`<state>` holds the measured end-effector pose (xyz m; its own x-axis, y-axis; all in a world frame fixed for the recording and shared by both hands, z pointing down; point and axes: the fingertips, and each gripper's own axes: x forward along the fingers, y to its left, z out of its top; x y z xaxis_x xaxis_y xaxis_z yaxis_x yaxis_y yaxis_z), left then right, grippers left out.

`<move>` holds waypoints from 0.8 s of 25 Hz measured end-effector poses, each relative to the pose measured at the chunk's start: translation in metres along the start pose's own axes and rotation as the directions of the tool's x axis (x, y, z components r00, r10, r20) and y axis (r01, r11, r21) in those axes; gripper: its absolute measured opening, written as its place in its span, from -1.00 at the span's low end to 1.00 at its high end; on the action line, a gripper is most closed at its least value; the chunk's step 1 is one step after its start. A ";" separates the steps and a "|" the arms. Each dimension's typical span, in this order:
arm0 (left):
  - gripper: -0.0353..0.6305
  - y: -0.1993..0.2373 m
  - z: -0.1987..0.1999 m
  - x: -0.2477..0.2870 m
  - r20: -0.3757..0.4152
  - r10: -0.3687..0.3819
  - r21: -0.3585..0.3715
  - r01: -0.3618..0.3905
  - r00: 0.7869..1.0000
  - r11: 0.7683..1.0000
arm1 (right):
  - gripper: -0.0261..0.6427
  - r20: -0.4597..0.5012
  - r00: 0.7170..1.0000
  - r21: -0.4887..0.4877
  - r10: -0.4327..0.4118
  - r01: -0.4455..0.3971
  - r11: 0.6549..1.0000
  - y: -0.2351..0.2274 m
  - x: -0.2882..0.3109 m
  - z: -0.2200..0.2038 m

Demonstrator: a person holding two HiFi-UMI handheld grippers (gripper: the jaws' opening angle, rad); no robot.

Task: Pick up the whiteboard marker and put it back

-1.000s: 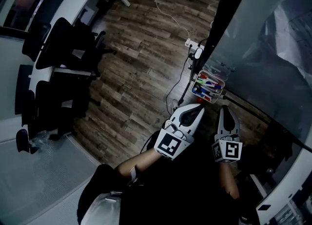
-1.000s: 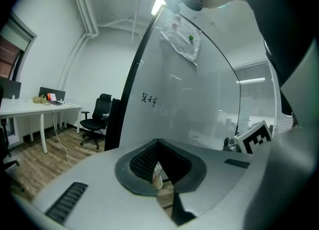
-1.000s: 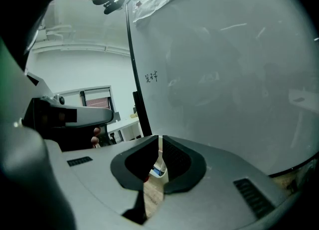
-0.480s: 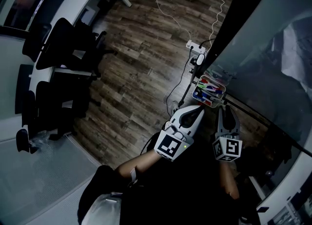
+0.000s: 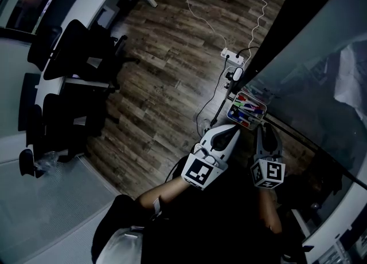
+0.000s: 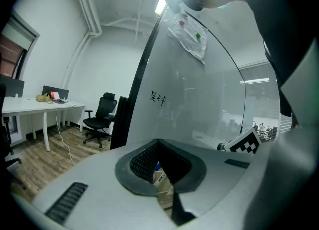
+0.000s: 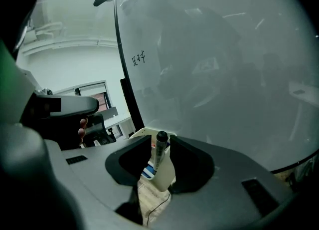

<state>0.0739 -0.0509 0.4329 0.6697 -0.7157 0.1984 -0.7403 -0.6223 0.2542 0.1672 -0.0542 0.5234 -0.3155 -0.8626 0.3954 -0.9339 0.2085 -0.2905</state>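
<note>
Right gripper (image 5: 265, 128): we note its dark, matte fingers (image 7: 130, 161) closed on the whiteboard marker (image 7: 159, 151). The marker is a slim cylinder with a rounded black cap, standing upright in the narrow gap. It is held just in front of the whiteboard (image 7: 224, 74), a smooth, glossy, pale panel with a small dark scribble (image 7: 139, 58) near its black edge.

Left gripper (image 5: 232, 131): its fingers (image 6: 141, 161) meet at the tips and hold nothing. One pad shows a fine mesh texture, and the shell around it is smooth grey-white plastic. Through the hollow behind the tips we see only a sliver of something boxy, too little to name.

From the head view, both grippers sit side by side, close together, with tips toward a small rectangular tray (image 5: 262, 108) mounted at the board's lower edge. Red, green and blue markers (image 5: 245, 108) lie in it. Each gripper carries a cube with black-and-white squares; the left one's (image 5: 202, 171) is the larger in view.

Below is a wood-plank floor (image 5: 166, 79), streaky brown. A white power strip (image 5: 232, 57) lies near the board. Black office chairs (image 5: 74, 51) stand well apart, at the left.
</note>
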 end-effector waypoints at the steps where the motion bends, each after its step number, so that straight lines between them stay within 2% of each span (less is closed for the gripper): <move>1: -0.87 0.001 0.000 0.000 -0.001 0.002 -0.001 -0.002 1.000 1.000 | -0.60 -0.004 1.000 0.001 0.002 -0.002 1.000 0.000 0.001 0.000; 20: -0.87 0.008 -0.003 0.001 -0.019 0.013 0.011 -0.012 1.000 1.000 | -0.61 -0.020 1.000 0.012 -0.001 0.001 1.000 -0.002 0.009 -0.004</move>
<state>0.0692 -0.0552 0.4383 0.6612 -0.7174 0.2195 -0.7493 -0.6169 0.2408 0.1654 -0.0609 0.5314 -0.3180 -0.8533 0.4133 -0.9322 0.2020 -0.3003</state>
